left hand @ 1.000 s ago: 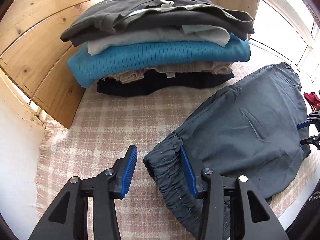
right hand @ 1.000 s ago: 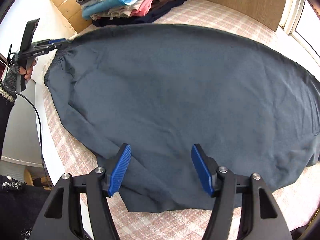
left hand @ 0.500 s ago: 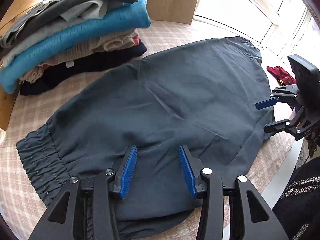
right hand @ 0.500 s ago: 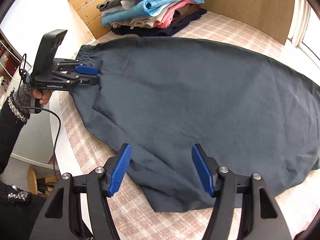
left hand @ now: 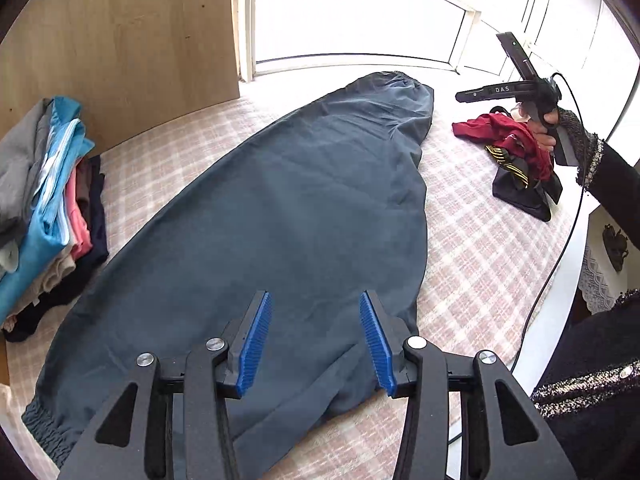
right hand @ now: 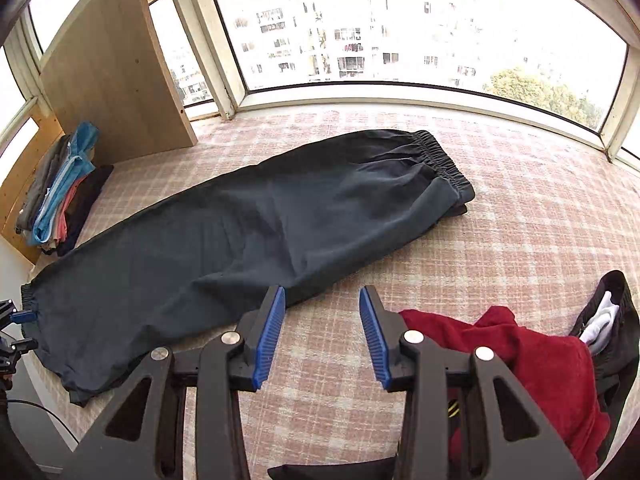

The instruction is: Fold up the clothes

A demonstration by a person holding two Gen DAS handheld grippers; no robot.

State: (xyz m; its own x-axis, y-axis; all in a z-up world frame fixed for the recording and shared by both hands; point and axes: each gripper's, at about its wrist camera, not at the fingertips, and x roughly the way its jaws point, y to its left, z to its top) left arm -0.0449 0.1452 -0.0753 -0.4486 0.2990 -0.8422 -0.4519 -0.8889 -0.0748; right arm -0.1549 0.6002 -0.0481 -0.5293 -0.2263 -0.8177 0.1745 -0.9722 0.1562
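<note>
Trousers spread flat on the blanket, lying diagonally: waistband end toward the window, cuff end at the near left edge. Stack of folded clothes left of the trousers, against the wooden panel. Heap of unfolded clothes on the blanket at near right, apart from the trousers. Left tool over the trousers' near part. Right tool over bare blanket, between trousers and heap.
</note>
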